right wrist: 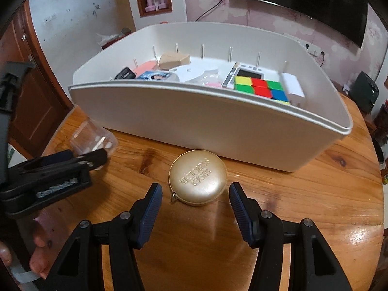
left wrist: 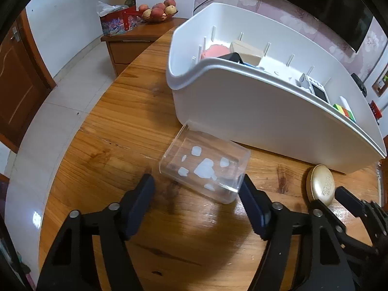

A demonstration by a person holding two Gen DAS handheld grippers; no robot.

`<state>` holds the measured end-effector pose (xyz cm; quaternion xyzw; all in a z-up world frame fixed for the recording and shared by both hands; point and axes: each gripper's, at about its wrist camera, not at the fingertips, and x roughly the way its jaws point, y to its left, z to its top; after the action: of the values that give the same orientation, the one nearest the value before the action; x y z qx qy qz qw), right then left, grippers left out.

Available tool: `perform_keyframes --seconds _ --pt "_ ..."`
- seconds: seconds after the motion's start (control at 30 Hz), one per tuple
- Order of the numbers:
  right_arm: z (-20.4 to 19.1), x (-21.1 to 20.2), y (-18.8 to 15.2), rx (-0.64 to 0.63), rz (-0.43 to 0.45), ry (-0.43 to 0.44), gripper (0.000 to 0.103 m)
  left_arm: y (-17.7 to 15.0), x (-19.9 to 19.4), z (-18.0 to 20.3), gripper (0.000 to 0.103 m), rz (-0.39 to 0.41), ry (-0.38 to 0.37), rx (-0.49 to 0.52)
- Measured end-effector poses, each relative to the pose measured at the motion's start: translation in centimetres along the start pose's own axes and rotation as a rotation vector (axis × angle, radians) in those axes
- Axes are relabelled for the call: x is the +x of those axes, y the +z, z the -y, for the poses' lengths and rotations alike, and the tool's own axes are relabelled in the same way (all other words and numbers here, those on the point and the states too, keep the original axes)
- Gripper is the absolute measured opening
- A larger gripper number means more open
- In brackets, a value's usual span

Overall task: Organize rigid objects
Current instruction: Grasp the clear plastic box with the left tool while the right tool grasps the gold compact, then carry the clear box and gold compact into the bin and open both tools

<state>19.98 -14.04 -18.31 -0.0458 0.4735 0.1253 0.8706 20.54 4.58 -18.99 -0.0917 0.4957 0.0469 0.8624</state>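
Observation:
A clear plastic box (left wrist: 205,167) lies on the wooden table just ahead of my left gripper (left wrist: 197,186), which is open with its tips at the box's near corners. The box also shows in the right wrist view (right wrist: 93,137). A round gold case (right wrist: 197,177) lies flat before my right gripper (right wrist: 195,192), which is open and straddles its near edge. The case also shows in the left wrist view (left wrist: 320,184). A white bin (right wrist: 206,118) behind both holds a colour cube (right wrist: 262,88), a timer (right wrist: 247,74) and other small items.
The round wooden table (right wrist: 303,194) ends close on the left and right. The left gripper (right wrist: 60,169) sits at the left of the right wrist view. A side cabinet (left wrist: 131,46) with a fruit bowl (left wrist: 158,12) stands beyond the table.

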Motion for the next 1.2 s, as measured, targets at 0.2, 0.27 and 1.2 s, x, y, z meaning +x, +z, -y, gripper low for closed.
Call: perform_keyframes --seconds 0.2,0.27,1.2 --pt "-0.3 1.3 0.1 0.018 -0.024 -0.021 0.059 -0.2 0.0 0.2 0.07 0.018 0.005 0.033" --pt "-0.5 1.3 0.1 0.008 -0.018 -0.031 0.059 -0.2 0.1 0.4 0.07 0.021 0.009 0.043" --pt "-0.9 0.0 -0.6 0.0 0.031 -0.01 0.055 0.0 -0.7 0.5 0.067 0.048 -0.081 0.123"
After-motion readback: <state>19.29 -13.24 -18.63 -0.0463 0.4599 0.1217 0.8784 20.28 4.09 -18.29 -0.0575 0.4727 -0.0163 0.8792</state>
